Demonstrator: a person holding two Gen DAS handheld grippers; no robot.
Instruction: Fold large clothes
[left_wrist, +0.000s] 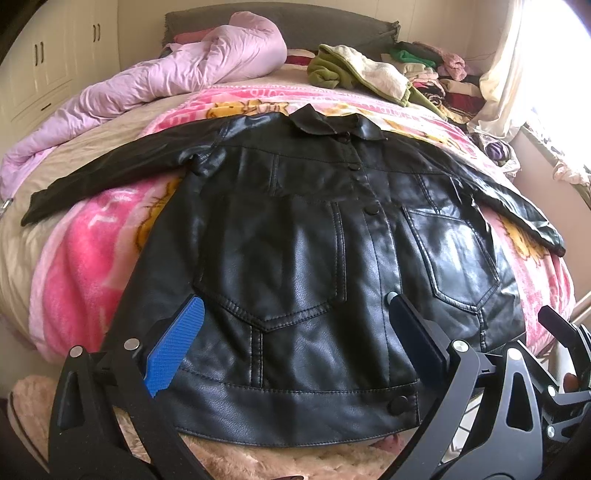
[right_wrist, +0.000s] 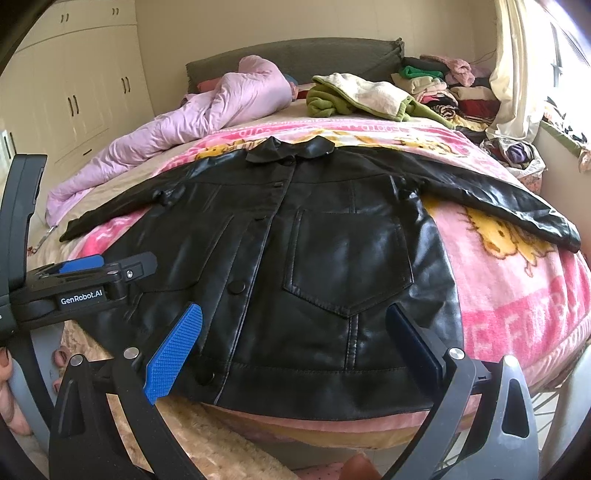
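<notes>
A black leather jacket (left_wrist: 295, 236) lies flat, front up and buttoned, on a pink blanket (left_wrist: 85, 258), with both sleeves spread out to the sides. It also shows in the right wrist view (right_wrist: 325, 258). My left gripper (left_wrist: 295, 317) is open and empty, hovering over the jacket's lower left part near the hem. My right gripper (right_wrist: 293, 325) is open and empty over the lower right part near the hem. The left gripper (right_wrist: 96, 273) also shows at the left of the right wrist view.
A crumpled lilac duvet (left_wrist: 166, 74) lies at the bed's far left. A green and cream garment (left_wrist: 354, 70) and a pile of folded clothes (left_wrist: 443, 77) sit by the headboard. White wardrobes (right_wrist: 74, 85) stand left. A curtained window (right_wrist: 535, 74) is right.
</notes>
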